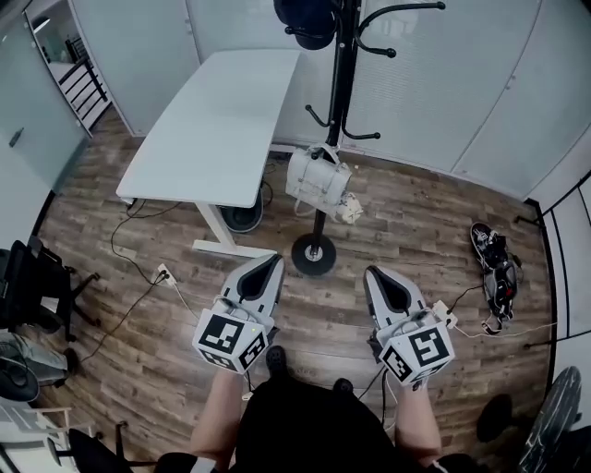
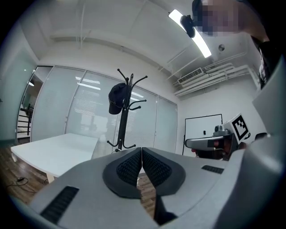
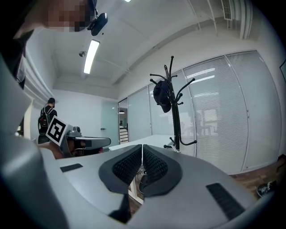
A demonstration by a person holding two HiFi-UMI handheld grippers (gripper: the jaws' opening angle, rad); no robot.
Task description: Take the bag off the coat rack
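Note:
A white bag (image 1: 317, 180) hangs by its handle from a low hook of the black coat rack (image 1: 342, 92), just above the rack's round base (image 1: 314, 254). A dark cap (image 1: 305, 23) sits on the rack's top. My left gripper (image 1: 272, 261) and right gripper (image 1: 372, 274) are held side by side in front of the base, short of the bag, both shut and empty. The left gripper view shows shut pads (image 2: 141, 150) with the rack (image 2: 125, 112) and cap (image 2: 117, 97) beyond. In the right gripper view the shut pads (image 3: 142, 146) point at the rack (image 3: 175, 107). The jaws hide the bag in both gripper views.
A white table (image 1: 212, 129) stands left of the rack. Cables and a power strip (image 1: 164, 273) lie on the wood floor under it. Shoes (image 1: 494, 272) lie at the right and a dark chair (image 1: 32, 286) at the left. A person (image 3: 46, 116) stands far back.

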